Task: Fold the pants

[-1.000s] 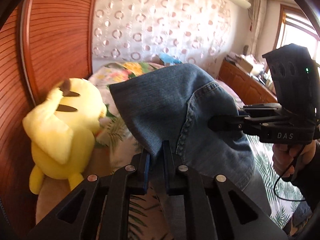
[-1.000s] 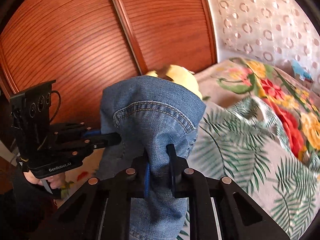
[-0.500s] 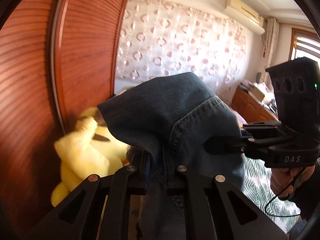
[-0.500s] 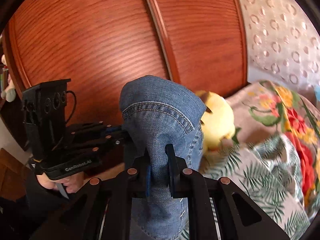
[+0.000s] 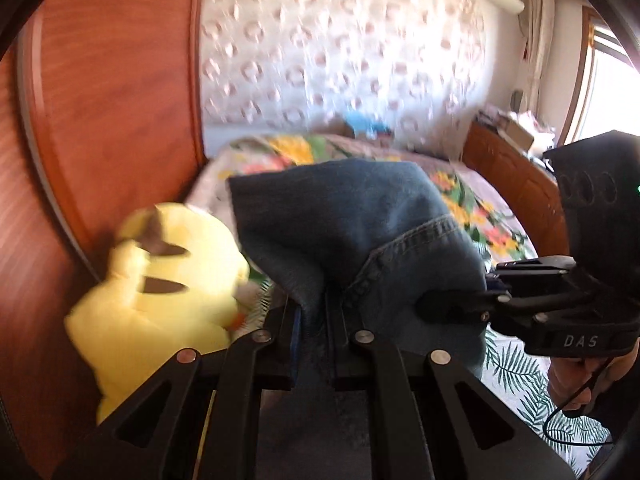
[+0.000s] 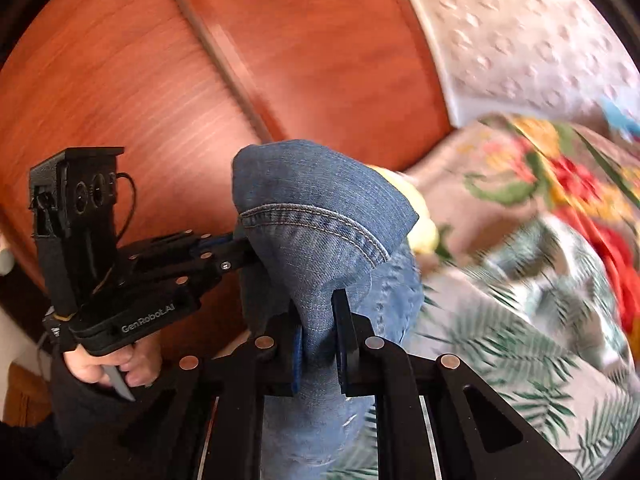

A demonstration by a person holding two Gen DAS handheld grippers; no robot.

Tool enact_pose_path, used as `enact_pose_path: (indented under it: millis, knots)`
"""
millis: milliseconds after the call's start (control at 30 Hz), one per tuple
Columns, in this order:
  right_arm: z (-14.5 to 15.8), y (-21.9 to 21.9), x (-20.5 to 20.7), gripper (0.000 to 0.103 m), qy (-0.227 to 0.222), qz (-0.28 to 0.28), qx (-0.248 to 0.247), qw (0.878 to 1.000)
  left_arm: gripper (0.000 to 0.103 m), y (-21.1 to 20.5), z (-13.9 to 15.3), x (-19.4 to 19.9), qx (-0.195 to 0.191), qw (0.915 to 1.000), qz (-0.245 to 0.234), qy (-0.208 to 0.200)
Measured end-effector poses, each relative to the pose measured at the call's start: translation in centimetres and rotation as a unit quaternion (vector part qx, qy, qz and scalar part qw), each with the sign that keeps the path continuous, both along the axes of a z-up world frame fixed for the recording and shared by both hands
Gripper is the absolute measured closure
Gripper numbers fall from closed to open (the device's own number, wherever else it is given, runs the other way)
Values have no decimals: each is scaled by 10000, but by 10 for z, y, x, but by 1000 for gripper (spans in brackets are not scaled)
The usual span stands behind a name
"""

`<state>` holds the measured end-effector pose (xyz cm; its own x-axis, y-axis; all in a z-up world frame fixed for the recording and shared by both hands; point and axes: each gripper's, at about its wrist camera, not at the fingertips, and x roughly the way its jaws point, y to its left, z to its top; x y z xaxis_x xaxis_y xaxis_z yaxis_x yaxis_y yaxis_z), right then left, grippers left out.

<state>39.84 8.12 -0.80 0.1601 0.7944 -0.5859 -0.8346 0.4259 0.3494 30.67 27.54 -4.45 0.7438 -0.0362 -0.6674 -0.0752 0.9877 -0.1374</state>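
Blue denim pants (image 5: pixel 352 224) hang in the air, held by both grippers above the bed. My left gripper (image 5: pixel 314 312) is shut on a pinched fold of the denim. My right gripper (image 6: pixel 318 312) is shut on another part of the pants (image 6: pixel 320 216). Each gripper shows in the other's view, the right one (image 5: pixel 456 304) at the pants' right side, the left one (image 6: pixel 236 252) at their left side. The lower part of the pants is hidden behind the gripper bodies.
A yellow plush toy (image 5: pixel 160 280) sits at the left against a wooden wardrobe (image 5: pixel 112 100). The bed (image 6: pixel 520 300) has a floral and palm-leaf cover. A wooden bed frame (image 5: pixel 512 184) and a white patterned curtain (image 5: pixel 340 40) lie beyond.
Both grippers have swung with the pants: up toward the wardrobe half a second ago, now back down toward the bed. Both grips are unchanged.
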Motion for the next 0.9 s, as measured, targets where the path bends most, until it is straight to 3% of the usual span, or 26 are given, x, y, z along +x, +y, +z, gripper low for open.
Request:
enact_pose_path:
  millis: [167,300,367,600,700,800,900]
  knots:
    - [-30,-25,35,85,140,-528,-364,9978,92,-16,-20,26,74,9997,-116,221]
    - [-50,-35,54,69,297,-868,-648,9937,92,-16,-29,30,146,9993,-94,343]
    - [-53,-38,59,66,271,-976,-711,9923,92,-19,-27,30,158,9991,-91,374]
    - [-23,-34,48,63,-441,-1256,-783,9880,92,-29,-26,1,228,9990,-144,353]
    - [-2,-46,15,63,-792,-1256,-522,9875,92,-31,-25,-16,280,9992,-119,261]
    - [-1,-42,7,63,-850,-939,-300,9915,92,-32,-26,-28,308,9992,-90,236]
    - [-10,-22,8,69,-1113,-755,-451,9899,92,-32,-35,-35,390,9987,-33,328]
